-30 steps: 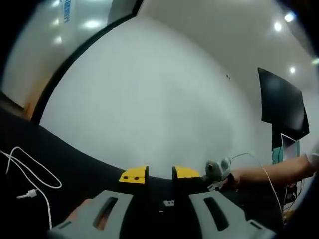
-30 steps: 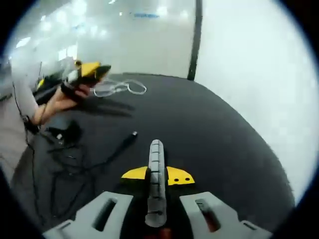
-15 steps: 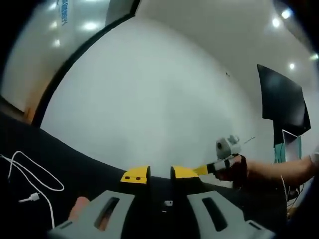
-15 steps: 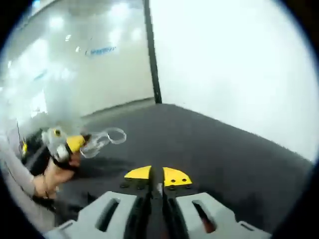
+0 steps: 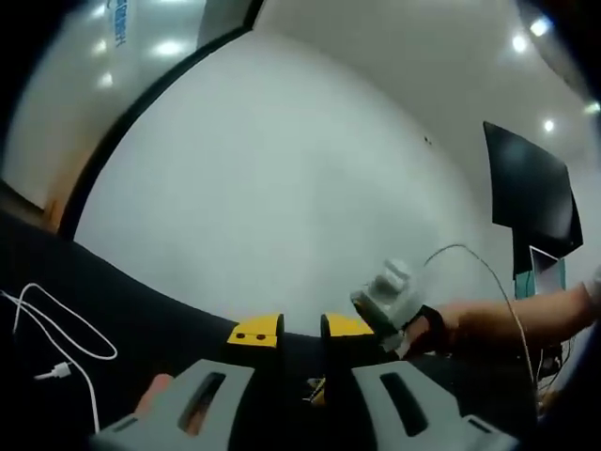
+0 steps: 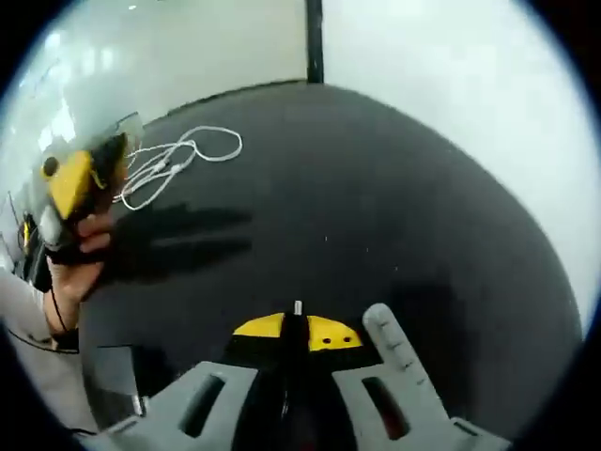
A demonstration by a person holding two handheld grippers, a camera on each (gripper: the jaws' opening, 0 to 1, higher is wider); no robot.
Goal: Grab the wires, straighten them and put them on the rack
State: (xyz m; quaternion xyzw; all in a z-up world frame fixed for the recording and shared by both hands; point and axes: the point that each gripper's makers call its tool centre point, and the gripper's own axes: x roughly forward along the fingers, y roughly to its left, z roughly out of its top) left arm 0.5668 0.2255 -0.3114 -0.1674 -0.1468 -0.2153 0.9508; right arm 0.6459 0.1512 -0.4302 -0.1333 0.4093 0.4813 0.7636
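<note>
I judged that I was in the middle of the straightening step, with one wire held up in the air between my two hands. In the right gripper view, the right hand-held gripper had its yellow tips pressed together, and a small white piece, probably the end of the wire, stood out just above them. A grey ridged strip, perhaps a cable tie or strap, lay just beside the right jaw; I could not tell if it was held. Below was the dark counter, and on its far side rested a loose bundle of white cables, not yet taken. My left hand with its yellow tool was in front of that bundle, raised above the counter.

In the left gripper view, the left hand-held gripper showed a narrow gap between its yellow tips. I could not tell whether something thin was pinched there. A thin white wire made an arc near my right hand, so this wire was in the air and not on the counter. Another white cable with a plug lay on the counter, to the left.

I saw no rack. The next move, as I judged, called for pulling the hands apart until the arc became flat, then finding the rack.
</note>
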